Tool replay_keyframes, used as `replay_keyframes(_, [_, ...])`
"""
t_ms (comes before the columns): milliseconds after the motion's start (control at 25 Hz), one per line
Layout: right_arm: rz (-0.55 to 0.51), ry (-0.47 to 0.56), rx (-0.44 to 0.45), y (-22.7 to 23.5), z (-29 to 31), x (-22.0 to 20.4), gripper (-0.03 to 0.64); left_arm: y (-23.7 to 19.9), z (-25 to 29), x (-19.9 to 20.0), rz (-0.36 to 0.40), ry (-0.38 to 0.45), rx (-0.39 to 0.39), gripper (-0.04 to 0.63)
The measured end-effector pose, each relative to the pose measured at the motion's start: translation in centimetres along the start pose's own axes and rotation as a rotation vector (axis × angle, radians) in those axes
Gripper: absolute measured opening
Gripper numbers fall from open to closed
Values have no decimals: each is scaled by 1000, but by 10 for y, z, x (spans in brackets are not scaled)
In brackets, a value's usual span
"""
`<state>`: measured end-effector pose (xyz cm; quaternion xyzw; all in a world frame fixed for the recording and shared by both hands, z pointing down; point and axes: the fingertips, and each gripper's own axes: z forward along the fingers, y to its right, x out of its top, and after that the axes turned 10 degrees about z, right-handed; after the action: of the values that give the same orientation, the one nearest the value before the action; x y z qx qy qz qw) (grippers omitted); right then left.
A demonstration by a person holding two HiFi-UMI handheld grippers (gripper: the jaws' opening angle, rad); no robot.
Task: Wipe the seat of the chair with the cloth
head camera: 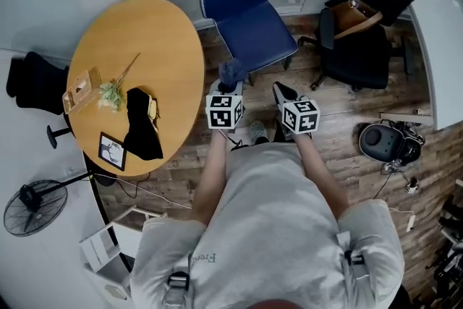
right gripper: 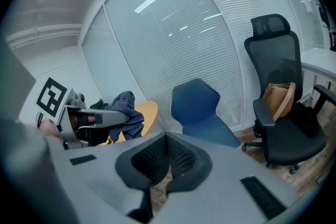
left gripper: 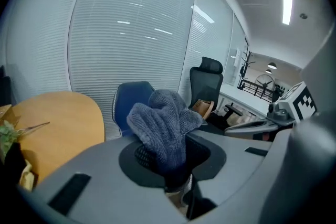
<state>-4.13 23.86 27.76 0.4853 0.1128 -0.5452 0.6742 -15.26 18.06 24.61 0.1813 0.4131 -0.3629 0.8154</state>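
Between jaws of l. gripper (left gripper: 176, 168), cloth (left gripper: 164, 126) is clamped at its bunched end, w/ chair (head camera: 255, 25) seat at 12 o'clock; it's judged soft, light, floppy. Nothing is held by closed r. gripper (right gripper: 159, 173).

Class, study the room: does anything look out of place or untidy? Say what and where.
Mildly, yes. A black garment lies crumpled on the round table, near its edge, and a brown bag sits tilted on the black office chair. Nothing looks spilled or broken.
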Motion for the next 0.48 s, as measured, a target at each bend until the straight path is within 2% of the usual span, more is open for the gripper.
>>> replay_keyframes(280, [15, 34, 50, -9, 3, 12, 23, 5, 5, -9, -27, 4, -35, 87])
replay_keyframes(480, [23, 27, 49, -8, 4, 8, 23, -2, 3, -16, -39, -7, -24, 87])
